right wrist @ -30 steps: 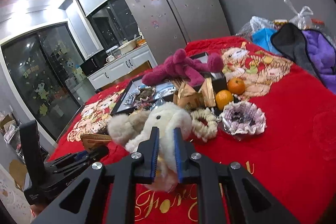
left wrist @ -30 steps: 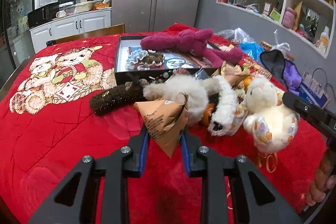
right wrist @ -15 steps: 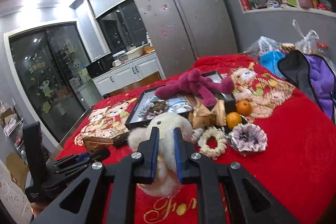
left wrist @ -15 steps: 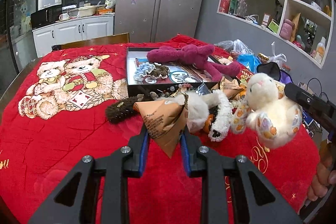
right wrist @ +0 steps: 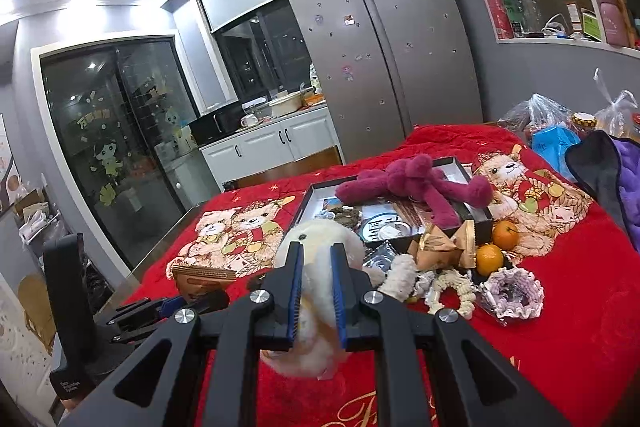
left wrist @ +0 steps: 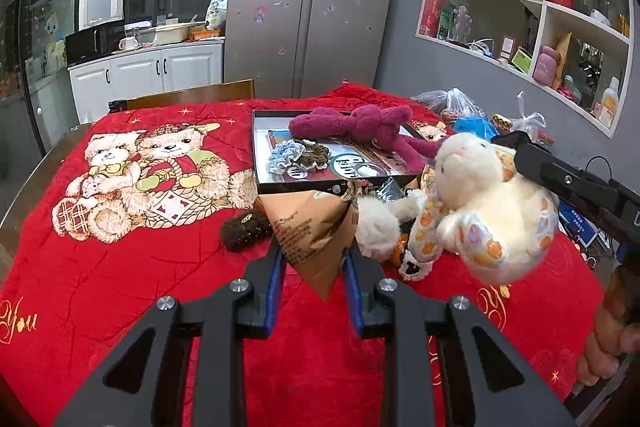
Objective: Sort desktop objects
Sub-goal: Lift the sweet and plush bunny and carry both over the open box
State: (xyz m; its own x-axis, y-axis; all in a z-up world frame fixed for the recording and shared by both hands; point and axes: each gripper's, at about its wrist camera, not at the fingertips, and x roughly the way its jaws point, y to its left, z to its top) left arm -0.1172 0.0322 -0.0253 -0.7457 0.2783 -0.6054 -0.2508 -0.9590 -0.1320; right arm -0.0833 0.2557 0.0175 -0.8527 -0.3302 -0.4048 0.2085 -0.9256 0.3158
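Observation:
My left gripper (left wrist: 314, 253) is shut on a brown paper triangular packet (left wrist: 310, 227) and holds it above the red cloth. My right gripper (right wrist: 316, 263) is shut on a white plush rabbit (right wrist: 318, 301), lifted clear of the table; the rabbit also shows in the left wrist view (left wrist: 488, 207). A black tray (left wrist: 264, 155) at the back holds a maroon plush toy (left wrist: 360, 125), scrunchies and round tins. The tray also shows in the right wrist view (right wrist: 306, 201), with the maroon plush (right wrist: 416, 183) across it.
A brown fuzzy piece (left wrist: 244, 229), a white furry item (left wrist: 376, 223) and packets lie before the tray. Two oranges (right wrist: 490, 259), a lilac scrunchie (right wrist: 512, 293) and a cream ring (right wrist: 452, 287) lie right. Plastic bags (right wrist: 556, 131) and purple cloth (right wrist: 628, 179) stand at far right.
Both grippers have risen and drawn back from the table. The white rabbit has been lifted off the cloth and hangs higher. The packet stays in the left gripper.

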